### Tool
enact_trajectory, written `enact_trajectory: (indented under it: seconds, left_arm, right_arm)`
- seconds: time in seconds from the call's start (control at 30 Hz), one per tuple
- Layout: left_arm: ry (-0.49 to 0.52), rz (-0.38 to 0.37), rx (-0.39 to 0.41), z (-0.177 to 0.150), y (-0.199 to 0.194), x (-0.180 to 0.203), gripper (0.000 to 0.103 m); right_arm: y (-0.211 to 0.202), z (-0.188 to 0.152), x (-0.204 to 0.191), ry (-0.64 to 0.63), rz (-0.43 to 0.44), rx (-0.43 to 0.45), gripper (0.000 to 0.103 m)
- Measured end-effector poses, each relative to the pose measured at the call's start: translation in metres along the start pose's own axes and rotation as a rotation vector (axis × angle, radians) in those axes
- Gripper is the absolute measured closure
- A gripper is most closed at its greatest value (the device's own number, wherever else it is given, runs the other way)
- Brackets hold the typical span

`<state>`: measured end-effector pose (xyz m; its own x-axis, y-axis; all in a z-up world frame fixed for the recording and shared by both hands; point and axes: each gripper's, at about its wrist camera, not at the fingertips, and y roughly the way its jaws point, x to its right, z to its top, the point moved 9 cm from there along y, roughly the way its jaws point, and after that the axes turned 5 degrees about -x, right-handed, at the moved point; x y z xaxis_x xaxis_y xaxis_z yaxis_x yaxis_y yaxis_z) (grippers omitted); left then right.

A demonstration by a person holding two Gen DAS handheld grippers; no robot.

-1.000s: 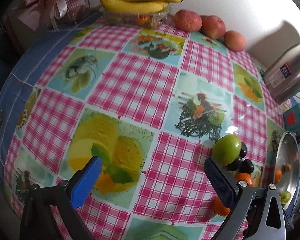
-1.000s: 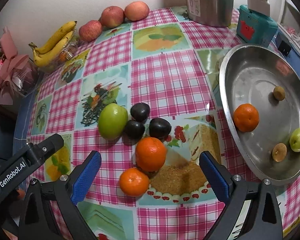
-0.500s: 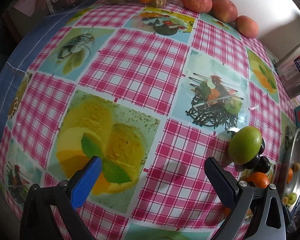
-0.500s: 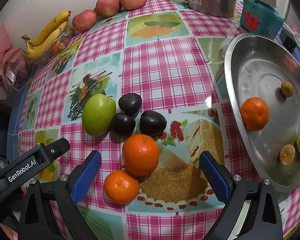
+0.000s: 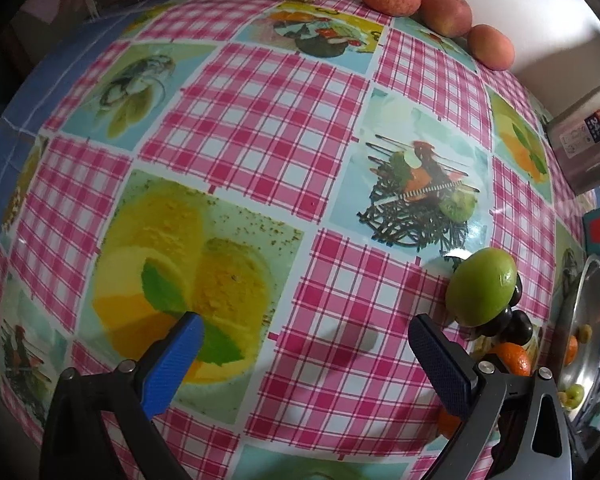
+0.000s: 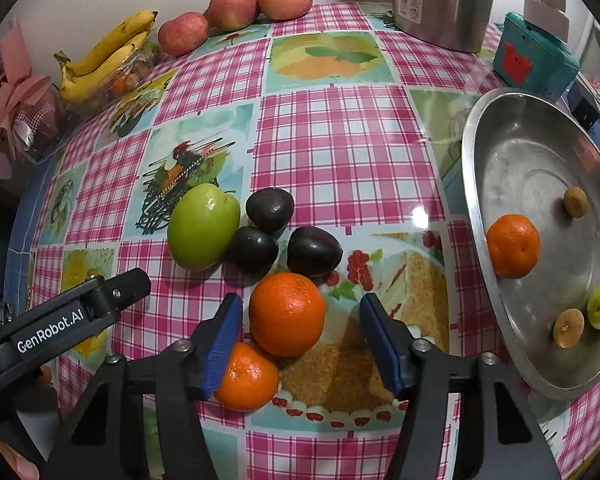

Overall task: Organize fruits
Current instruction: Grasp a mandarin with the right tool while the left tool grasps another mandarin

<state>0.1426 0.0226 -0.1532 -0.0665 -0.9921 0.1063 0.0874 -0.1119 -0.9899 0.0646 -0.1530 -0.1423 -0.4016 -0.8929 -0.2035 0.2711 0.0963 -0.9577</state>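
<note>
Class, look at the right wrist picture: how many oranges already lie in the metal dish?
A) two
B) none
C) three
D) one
D: a single orange rests in the metal dish, beside three smaller fruits; the other two oranges are on the tablecloth by the right claw.

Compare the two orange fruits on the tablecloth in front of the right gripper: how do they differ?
The farther orange looks bigger than the nearer orange. The farther orange lies between the closing fingers of the right gripper, with a gap on its right side; the nearer orange is partly hidden behind the left finger. The farther orange sits next to a dark plum; the nearer orange does not. Both are round, bright orange, and close together.
</note>
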Motion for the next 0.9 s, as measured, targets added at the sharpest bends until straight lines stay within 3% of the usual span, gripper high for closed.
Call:
enact_trajectory:
  seconds: [0.2,0.57,0.73,0.9]
  left_arm:
    - [-0.015,-0.006,-0.008,0.000,-0.001,0.000,0.000]
    - [0.023,-0.022,-0.019,-0.007,-0.007,0.014,0.000]
    - [0.037,-0.065,-0.040,-0.014,-0.011,0.031,0.000]
    - [0.101,-0.065,-0.037,-0.021,-0.018,0.051,0.001]
  right_arm:
    - [-0.001,-0.002,-0.005,0.006,0.065,-0.012,0.065]
    - [-0.005,-0.007,0.005,0.053,0.091,-0.043,0.066]
    - [-0.008,-0.013,0.014,0.057,0.082,-0.059,0.066]
    - [-0.012,-0.016,0.023,0.055,0.060,-0.069,0.066]
